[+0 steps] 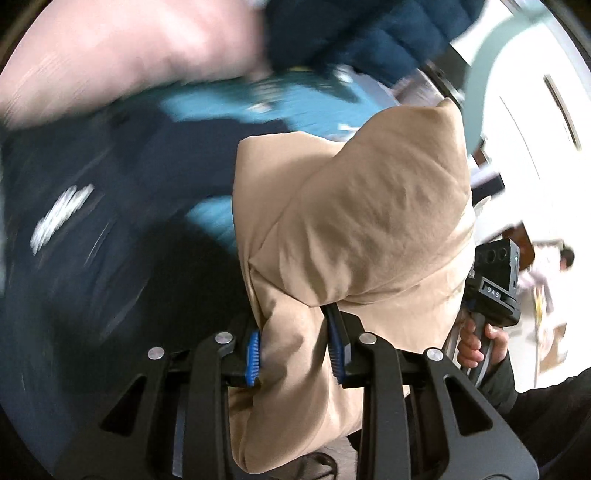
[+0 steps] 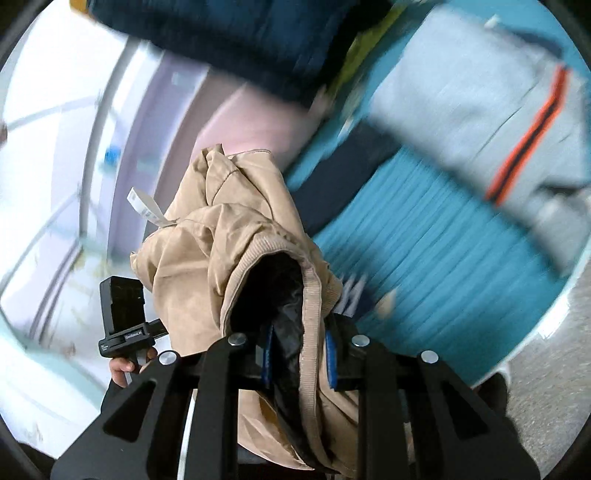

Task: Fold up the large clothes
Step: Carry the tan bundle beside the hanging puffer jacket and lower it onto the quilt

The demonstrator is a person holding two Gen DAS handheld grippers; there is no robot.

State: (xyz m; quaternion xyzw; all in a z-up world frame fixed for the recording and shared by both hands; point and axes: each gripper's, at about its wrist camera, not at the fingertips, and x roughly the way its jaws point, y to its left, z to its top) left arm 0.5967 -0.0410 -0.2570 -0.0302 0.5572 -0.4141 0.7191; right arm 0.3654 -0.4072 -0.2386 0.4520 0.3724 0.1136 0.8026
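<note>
The tan jacket (image 1: pixel 354 229) hung in the air between the 2 claws, above a teal cover (image 2: pixel 424 254) strewn with other clothes. The left gripper (image 1: pixel 295 354) was clamped on a thick bunch of the tan cloth, its blue pads (image 1: pixel 254 358) pressed into the fabric on both sides. The right gripper (image 2: pixel 299 362) was clamped on the ribbed hem (image 2: pixel 314 295), with the black lining (image 2: pixel 288 332) caught between its fingers as well.

The main risk, as a judgement, lay in the grips themselves. Both held bunched cloth rather than a clean edge or corner, so the jacket would likely land crumpled when lowered and no straight fold line would form. The shell looked smooth and slippery, and the padding thick; a quick swing could let it creep out of the pads. The surroundings were smeared in both views, which suggested fast motion and made a slip more likely. The right grip on lining plus hem could also pull the inside outward. A white label (image 2: pixel 144 205) stuck out loose near the top.

The surface offered little free room. A dark navy garment (image 1: pixel 92 206) with white print, a pink one (image 1: pixel 122 55), a blue quilted one (image 1: pixel 362 33) and a grey one with an orange stripe (image 2: pixel 480 110) lay across it, so the jacket could snag or settle on top of them. Beyond the cover, bright white furniture (image 1: pixel 535 110) and a pale speckled floor (image 2: pixel 546 369) showed, too blurred to detail.
</note>
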